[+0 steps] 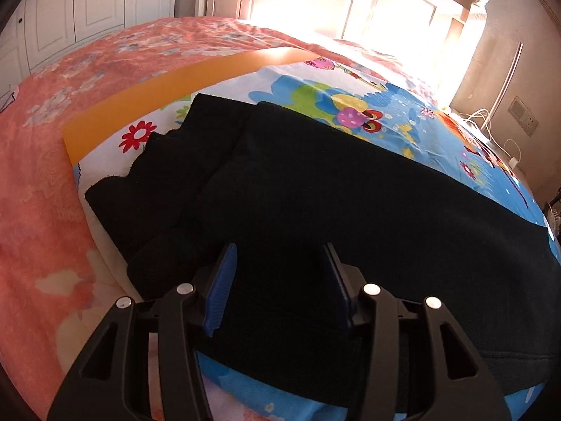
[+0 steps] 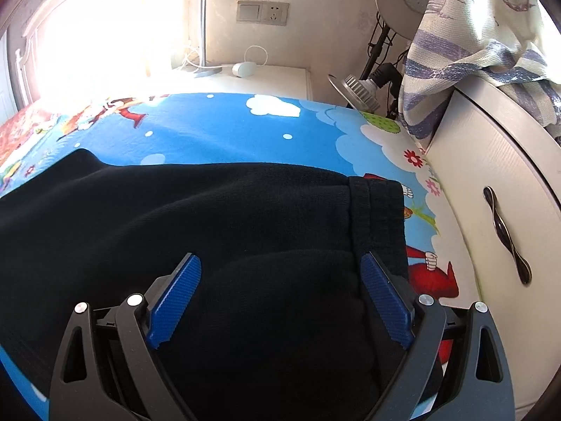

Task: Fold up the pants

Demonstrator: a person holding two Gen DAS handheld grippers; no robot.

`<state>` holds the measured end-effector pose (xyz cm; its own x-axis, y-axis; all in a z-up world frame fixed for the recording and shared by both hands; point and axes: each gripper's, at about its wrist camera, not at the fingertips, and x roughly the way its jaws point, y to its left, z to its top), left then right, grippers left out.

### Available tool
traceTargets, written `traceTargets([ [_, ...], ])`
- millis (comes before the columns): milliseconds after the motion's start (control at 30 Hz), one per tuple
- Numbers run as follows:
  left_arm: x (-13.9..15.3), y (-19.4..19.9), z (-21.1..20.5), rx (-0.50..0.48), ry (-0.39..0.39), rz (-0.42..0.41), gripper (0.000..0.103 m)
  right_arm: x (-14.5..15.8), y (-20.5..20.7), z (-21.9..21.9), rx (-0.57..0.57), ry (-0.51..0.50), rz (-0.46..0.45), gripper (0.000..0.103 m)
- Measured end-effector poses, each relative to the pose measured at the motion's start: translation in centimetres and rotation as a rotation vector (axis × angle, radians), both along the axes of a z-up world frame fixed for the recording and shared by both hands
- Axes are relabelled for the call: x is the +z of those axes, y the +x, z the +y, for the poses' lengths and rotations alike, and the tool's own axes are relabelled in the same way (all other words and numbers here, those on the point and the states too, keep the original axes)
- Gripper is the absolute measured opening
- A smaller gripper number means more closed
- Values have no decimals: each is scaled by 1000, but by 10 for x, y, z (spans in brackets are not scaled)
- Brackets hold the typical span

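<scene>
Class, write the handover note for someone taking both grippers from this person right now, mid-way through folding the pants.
Left gripper: open, holding nothing, fingers over the black pants near their near edge.
Right gripper: open, empty, over the pants at the end with the stitched band.
Pants lie lengthwise across the cartoon sheet, which has an orange board under its far edge. In the left view the left end already looks layered, possibly folded over.
Left to do: grip the fabric, finish the fold, and flatten it.
</scene>
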<state>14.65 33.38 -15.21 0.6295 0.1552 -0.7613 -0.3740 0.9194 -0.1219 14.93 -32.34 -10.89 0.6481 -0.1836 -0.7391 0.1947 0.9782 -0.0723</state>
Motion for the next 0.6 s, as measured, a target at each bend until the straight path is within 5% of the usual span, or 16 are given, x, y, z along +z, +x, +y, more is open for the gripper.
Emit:
traceTargets([
  [167, 22, -7, -36, 0, 25, 10, 46, 9, -52, 16, -36, -93, -4, 98],
  [233, 39, -14, -78, -111, 6, -37, 49, -5, -61, 14, -61, -123, 47, 98],
  [300, 50, -20, -133, -235, 4, -72, 63, -24, -66, 4, -103, -106, 106, 98],
  [433, 58, -24, -232, -444, -90, -112, 69, -37, -78, -32, -176, 163, 149, 98],
  [600, 65, -31, -343, -639, -150, -109, 65, -26, -94, -23, -168, 20, 152, 98],
])
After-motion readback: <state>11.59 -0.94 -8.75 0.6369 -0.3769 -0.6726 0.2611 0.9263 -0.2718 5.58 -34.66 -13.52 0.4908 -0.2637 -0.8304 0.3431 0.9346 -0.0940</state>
